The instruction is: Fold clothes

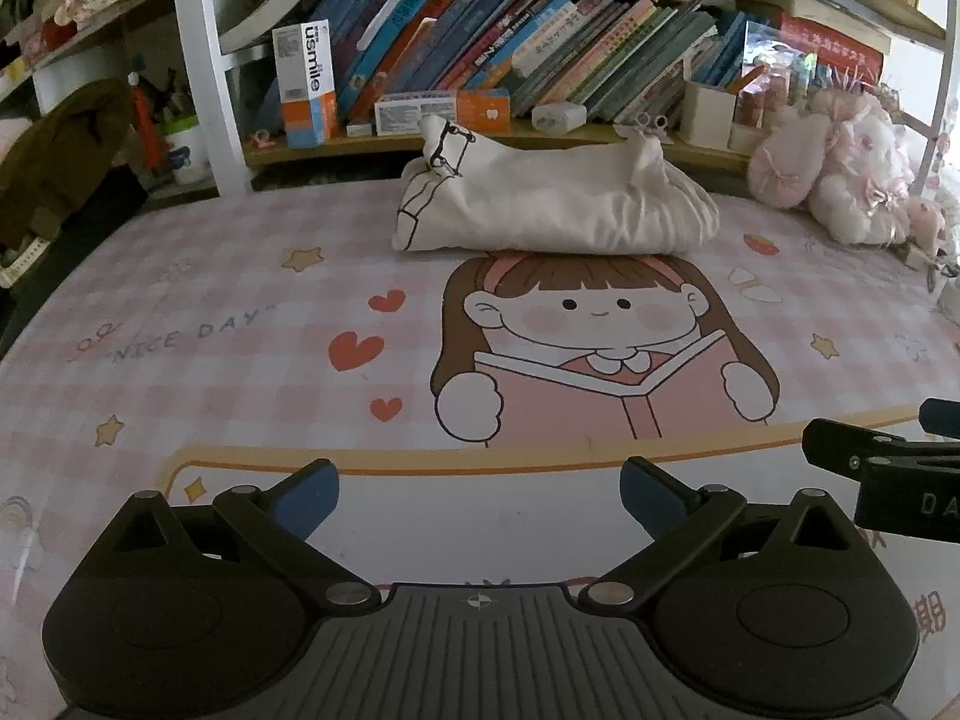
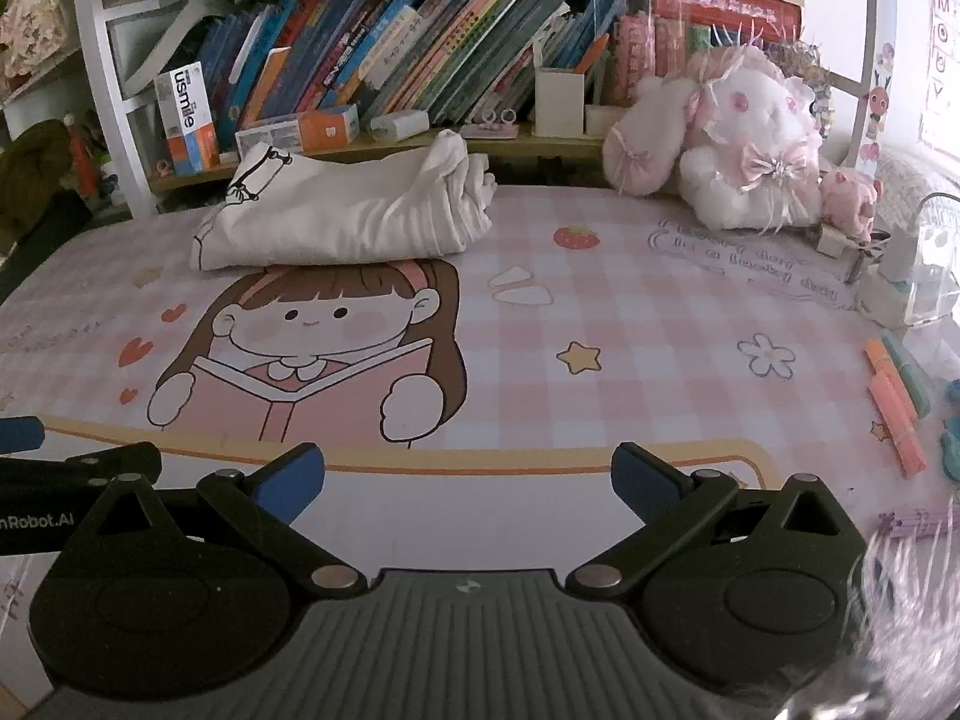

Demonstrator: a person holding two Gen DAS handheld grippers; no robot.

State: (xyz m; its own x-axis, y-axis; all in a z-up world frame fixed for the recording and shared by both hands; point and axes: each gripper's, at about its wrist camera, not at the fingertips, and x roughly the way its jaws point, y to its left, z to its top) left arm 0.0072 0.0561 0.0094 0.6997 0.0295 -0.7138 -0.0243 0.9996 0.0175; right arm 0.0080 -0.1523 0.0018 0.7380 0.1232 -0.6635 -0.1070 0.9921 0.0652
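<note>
Left wrist: left gripper (image 1: pixel 479 501) fingers spread wide, empty, low over the mat (image 1: pixel 210 312); cream garment (image 1: pixel 552 204) bunched at the far edge below the bookshelf (image 1: pixel 480 48). Right wrist: right gripper (image 2: pixel 468 483) also spread, empty; garment (image 2: pixel 342 216) looks soft, light, floppy, so pinch a corner or hem, likely the rolled right end.

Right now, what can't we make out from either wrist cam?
- Cream garment: bundled in both views, so its type and underside are hidden by its own folds.
- Right hand-held gripper: cut off by the left wrist view's right edge; open in its own view.
- Left hand-held gripper: open, holding nothing.
- Lower right corner of the right wrist view: blurred purple smear, unidentifiable.
- Book spines: titles too small.
</note>
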